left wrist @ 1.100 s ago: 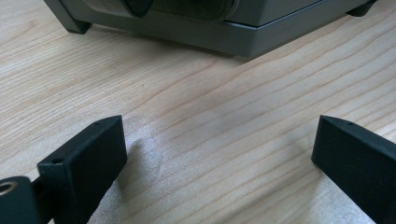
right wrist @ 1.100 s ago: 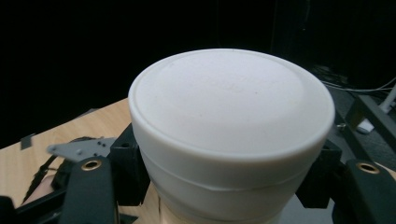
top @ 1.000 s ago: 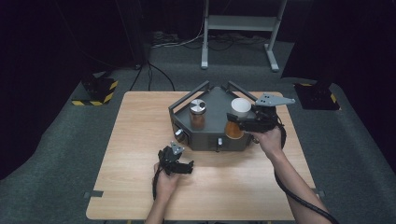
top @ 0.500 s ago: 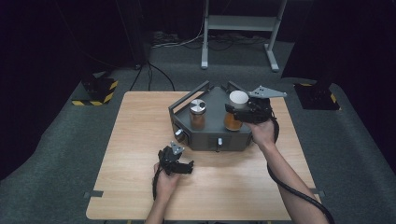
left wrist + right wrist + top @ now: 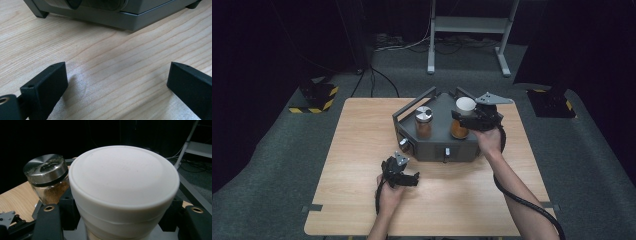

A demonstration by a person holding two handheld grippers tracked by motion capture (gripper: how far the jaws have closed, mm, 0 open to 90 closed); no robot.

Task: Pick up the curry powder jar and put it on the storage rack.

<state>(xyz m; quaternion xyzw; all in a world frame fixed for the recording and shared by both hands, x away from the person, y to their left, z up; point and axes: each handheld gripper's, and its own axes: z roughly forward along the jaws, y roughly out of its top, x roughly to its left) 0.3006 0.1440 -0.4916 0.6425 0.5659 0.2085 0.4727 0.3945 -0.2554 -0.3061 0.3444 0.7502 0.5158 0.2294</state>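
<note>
Right gripper [image 5: 468, 120]: held over the right half of the grey device [image 5: 439, 131], its fingers clamped on a jar [image 5: 460, 122] with a white lid [image 5: 124, 183] and orange-brown contents.
Fingers, right: one black finger [image 5: 48, 223] on each side of the jar, pads pressed to the wall just under the lid, as the right gripper view shows.
Jar in the fingers: upright, lid on top; its base is at the device's top, though whether it rests there or hangs just above cannot be told.
Second jar [image 5: 423, 122]: steel lid, brown grains inside, standing on the device beside the right fingers, apart from them; in the right gripper view it sits to the left of the white lid.
Left gripper [image 5: 404, 176]: low on the worktop [image 5: 357, 150], near the front left corner of the device, well apart from both jars.
Fingers, left: spread wide, nothing between them; bare wood shows in the gap, with the device's front edge just ahead of the tips.
Grey device: flat angular box with handles at the rear corners and a knob [image 5: 404, 144] on its front left face, ahead of the left fingers.
Hands: the person's right hand [image 5: 490, 141] grips the right gripper from behind.
</note>
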